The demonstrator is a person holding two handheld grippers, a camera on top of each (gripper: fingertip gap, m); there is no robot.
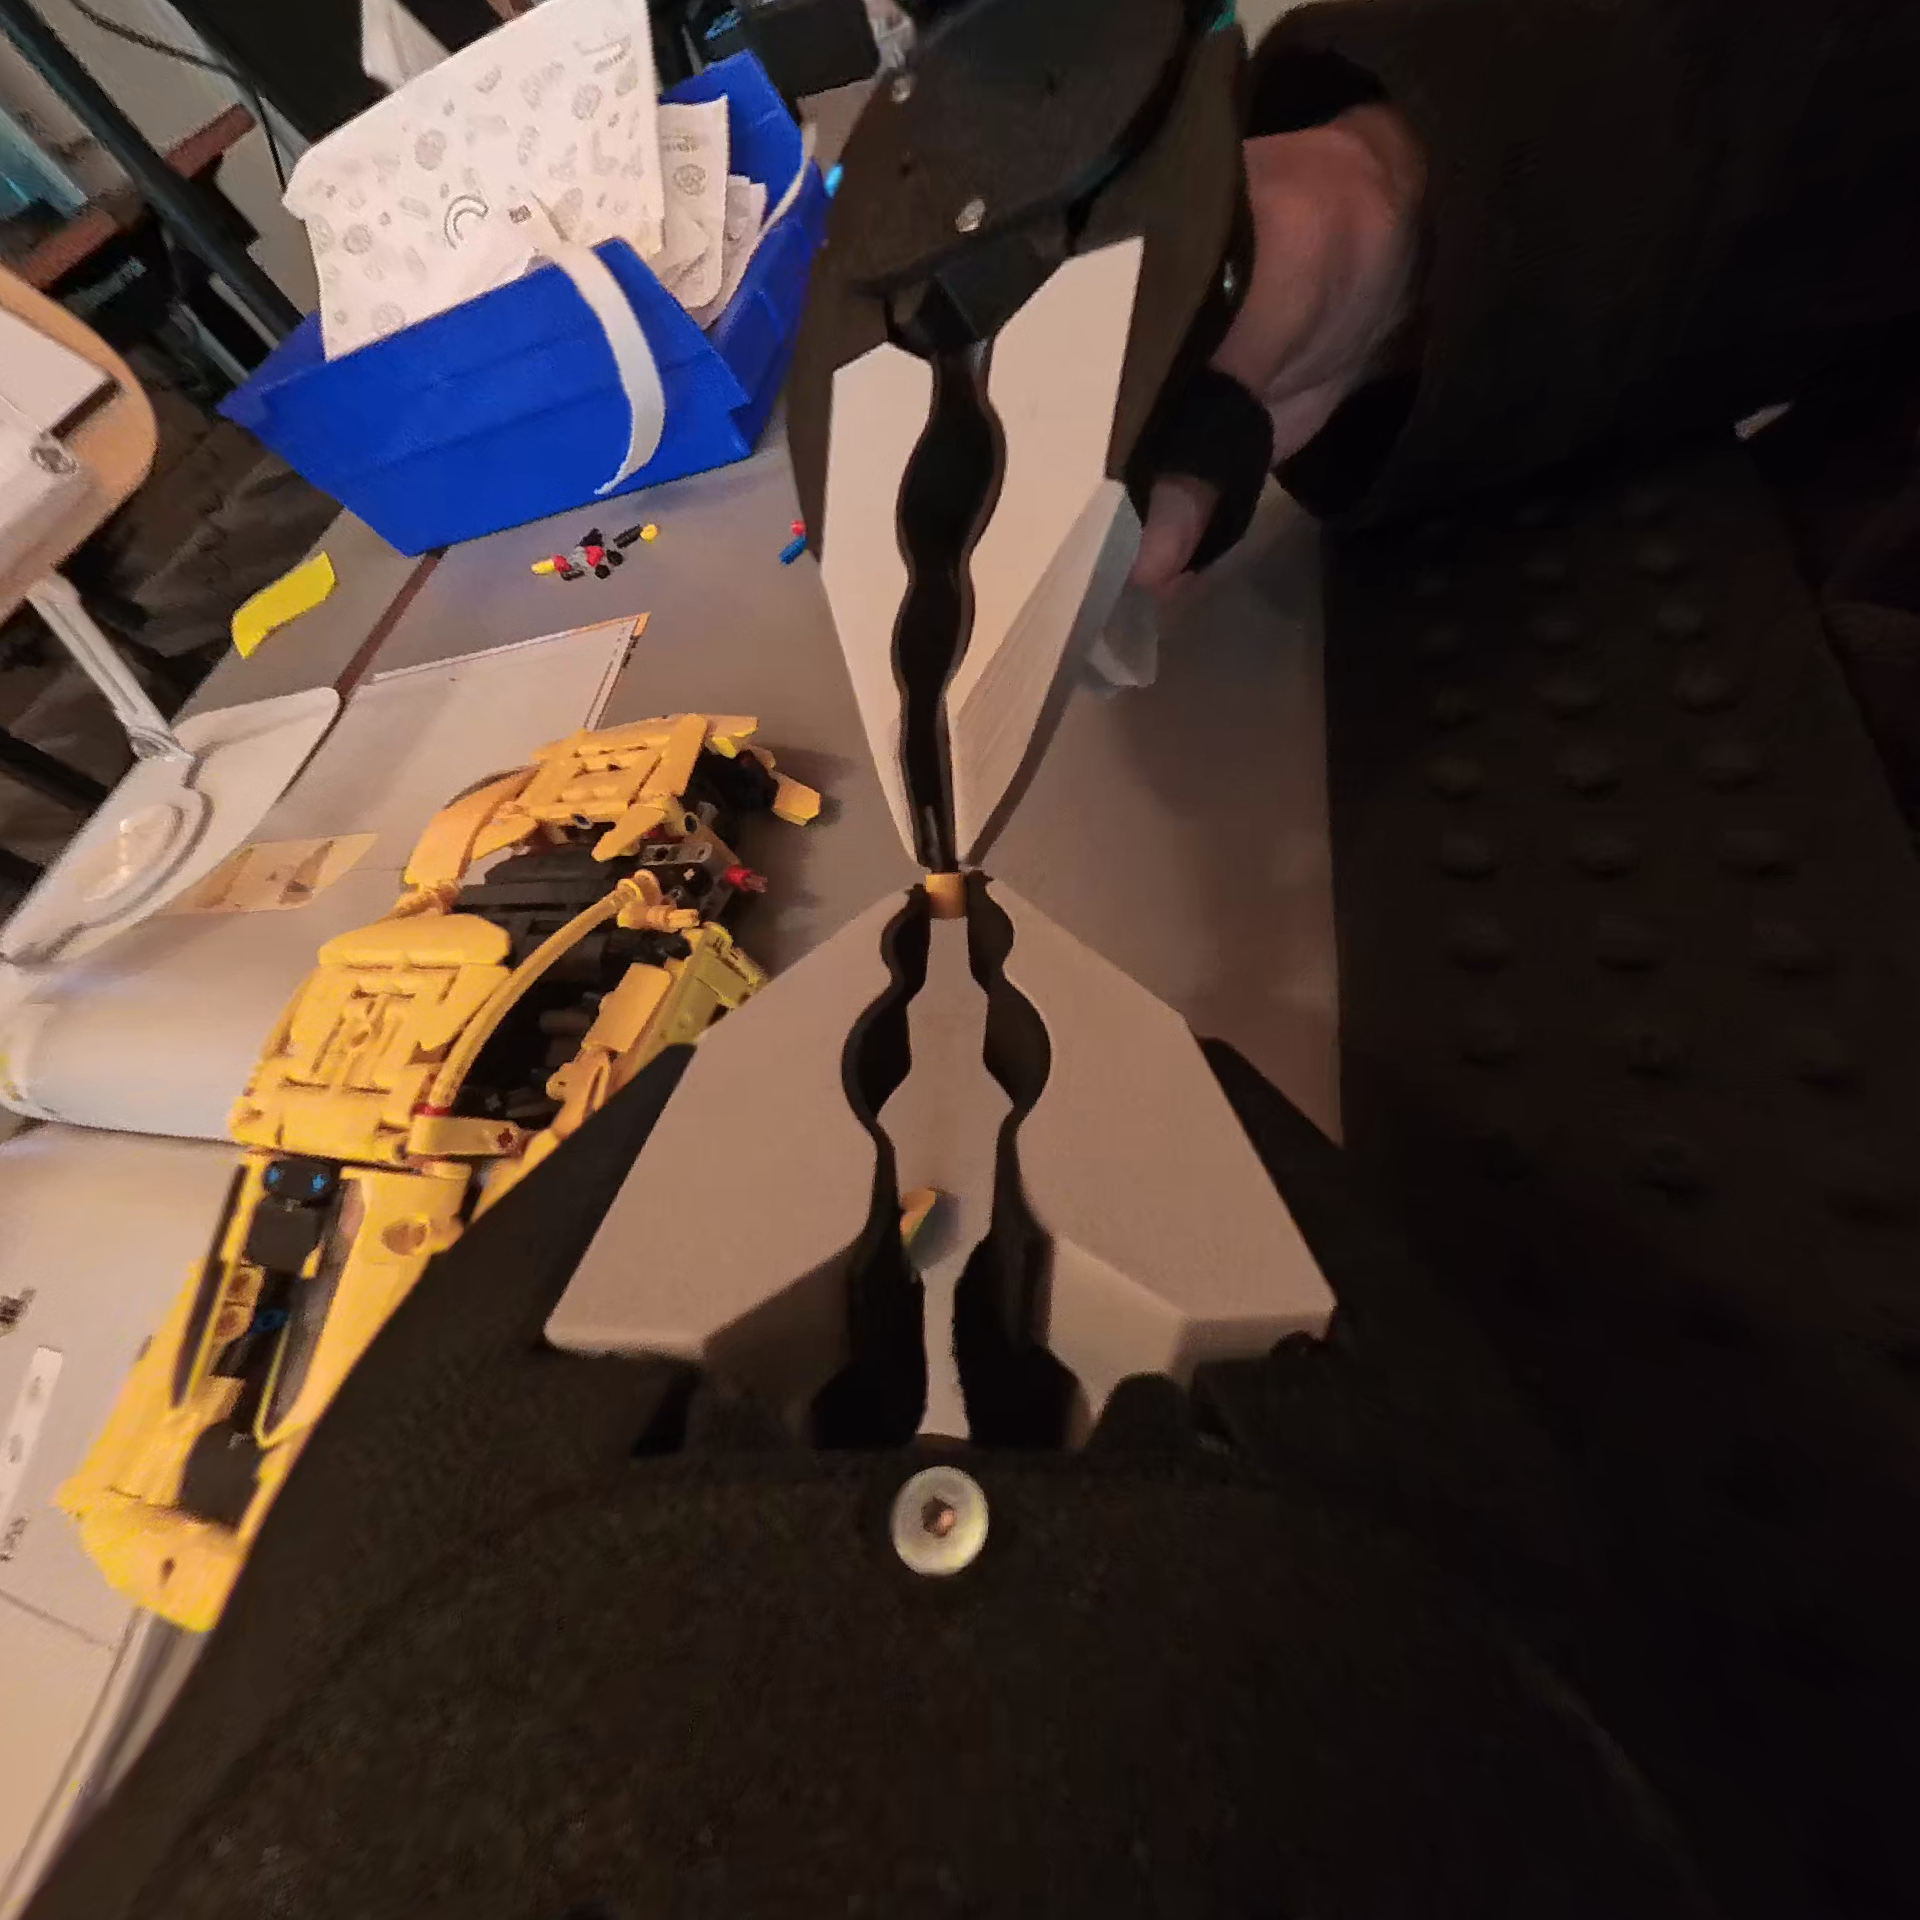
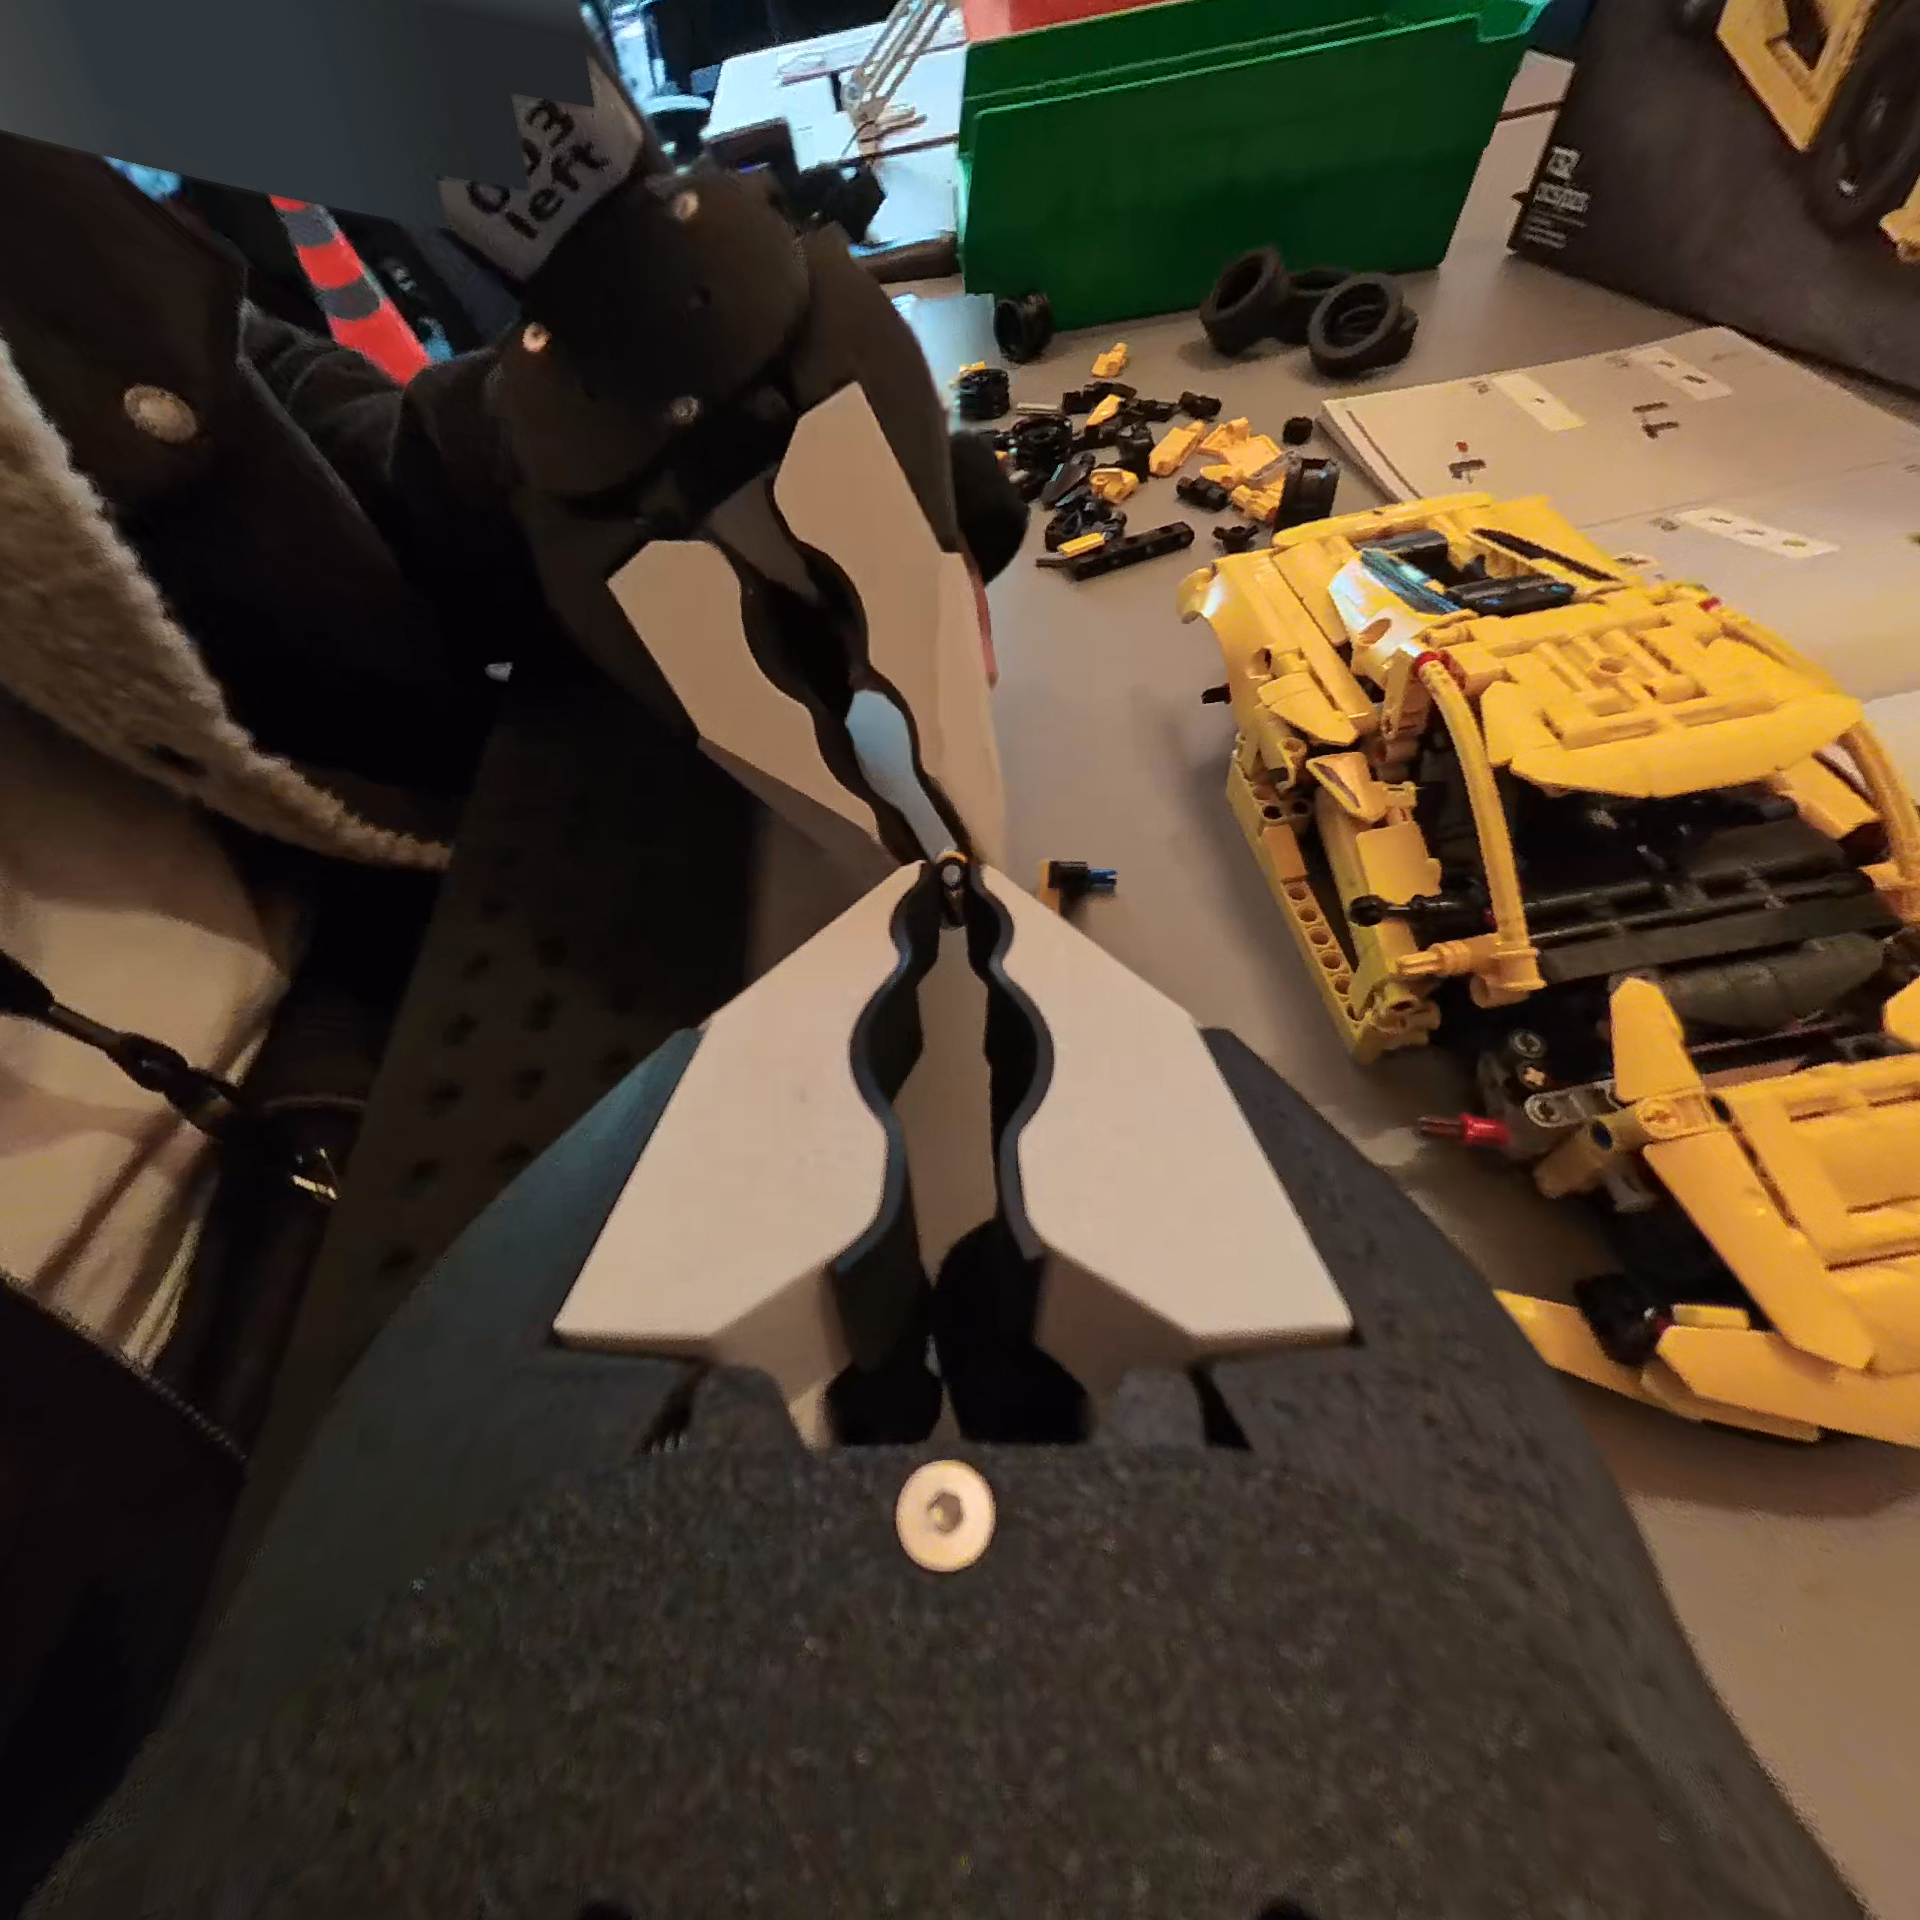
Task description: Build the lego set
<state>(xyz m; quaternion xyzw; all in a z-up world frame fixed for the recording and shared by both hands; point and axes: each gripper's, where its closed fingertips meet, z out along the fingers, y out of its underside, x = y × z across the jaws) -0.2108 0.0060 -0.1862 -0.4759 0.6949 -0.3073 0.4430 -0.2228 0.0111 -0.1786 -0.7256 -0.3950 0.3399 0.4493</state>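
Left gripper point(image 1: 943, 896) tips pinching small yellow bushing point(image 1: 943, 894), held above grey table point(image 1: 1143, 831). Right gripper point(image 2: 951, 883) tip-to-tip with left one, clamped on dark pin point(image 2: 952, 878); pin meets bushing between both tip pairs. Yellow lego car point(image 2: 1579, 904), partly built, lies on table just beside. Loose yellow/black parts point(image 2: 1143, 457) and black tyres point(image 2: 1309, 307) further back, near green bin point(image 2: 1195, 156). Blue bin point(image 1: 499, 395) with paper bags beyond car in left wrist view.
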